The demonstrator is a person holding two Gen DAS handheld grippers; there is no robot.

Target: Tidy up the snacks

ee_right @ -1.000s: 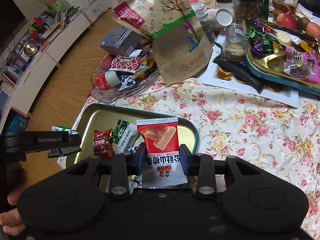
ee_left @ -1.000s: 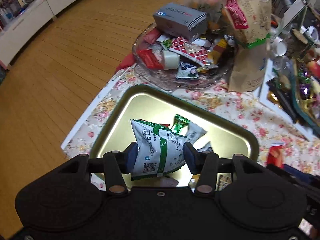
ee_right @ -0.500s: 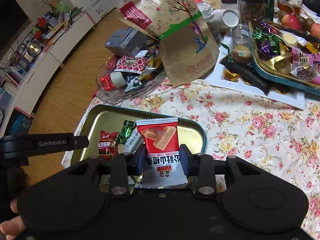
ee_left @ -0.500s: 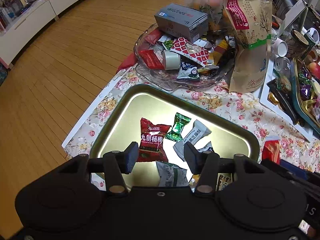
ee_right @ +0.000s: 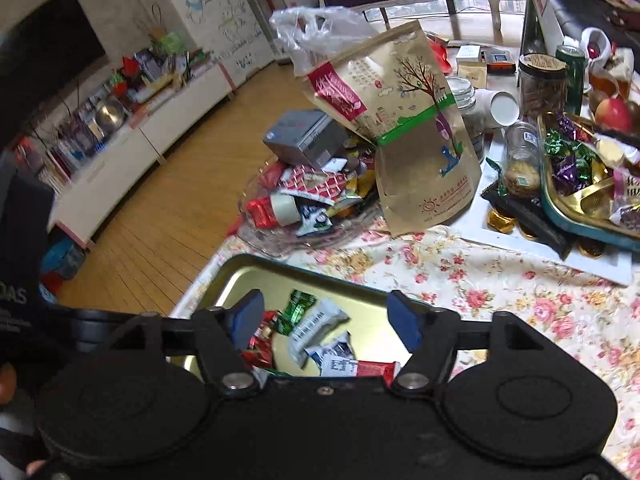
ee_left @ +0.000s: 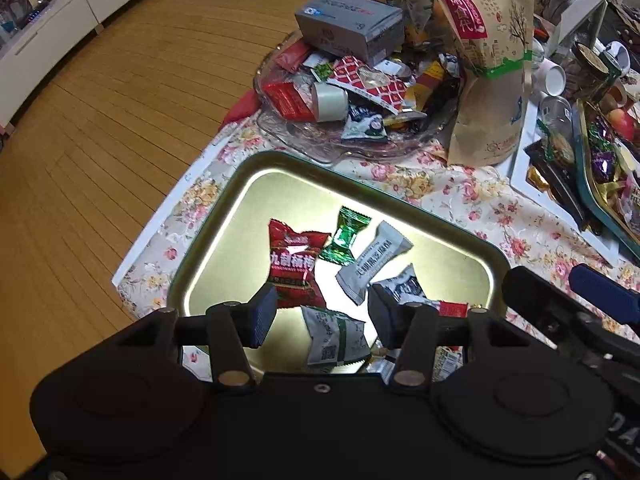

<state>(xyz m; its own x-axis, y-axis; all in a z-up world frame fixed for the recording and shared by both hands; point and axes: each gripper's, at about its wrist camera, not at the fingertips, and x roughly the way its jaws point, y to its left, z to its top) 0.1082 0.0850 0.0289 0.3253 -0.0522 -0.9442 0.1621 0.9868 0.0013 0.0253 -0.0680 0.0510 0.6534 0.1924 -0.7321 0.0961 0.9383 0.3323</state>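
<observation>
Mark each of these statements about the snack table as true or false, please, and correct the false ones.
1. The gold tray holds several wrapped snacks. True.
2. The right gripper is shut on a red packet. False: its fingers have just been opening, nothing is between them, and the red packet lies in the tray.
3. The left gripper is open. True.
4. The grey box lies in the gold tray. False: it rests on the pile in the glass dish.
5. The brown paper bag stands beside the glass dish. True.
</observation>
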